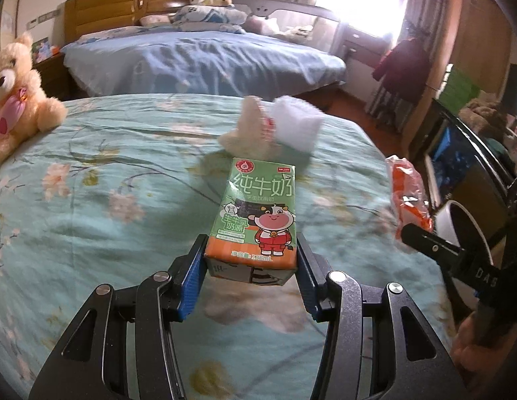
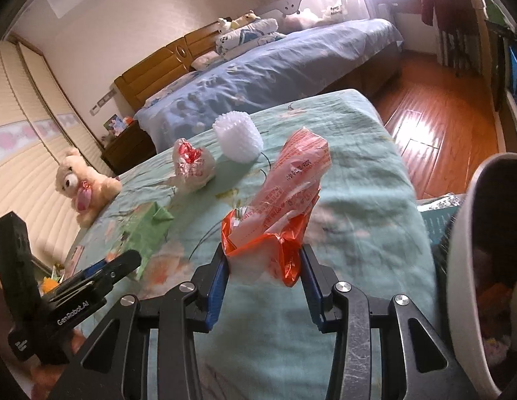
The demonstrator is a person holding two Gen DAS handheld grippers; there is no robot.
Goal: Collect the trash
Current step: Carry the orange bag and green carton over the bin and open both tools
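Left hand-held gripper, low centre of the left wrist view: we read its blue pads as closed part-way on the lower end of a small milk carton, which stands clear above the bed.

Right hand-held gripper, low centre of the right wrist view: closed part-way on the orange base of a crumpled snack wrapper, its clear upper part leaning toward the upper right of the frame.

Step in hand, as we judge it: both pieces are picked up and on the carry. The next move calls for bringing each over the white bin at the right edge and letting go above its mouth, one at a time so the two tools do not collide.

Remaining on the floral cover: a balled plastic bag and a white foam sleeve, touching or just beside each other near centre frame. A teddy bear sits at the left; we take it as no trash.

Only the right wrist view shows the bin's interior, already holding something. Only the left wrist view shows the carton's printed face; in the right one it is a green blur.
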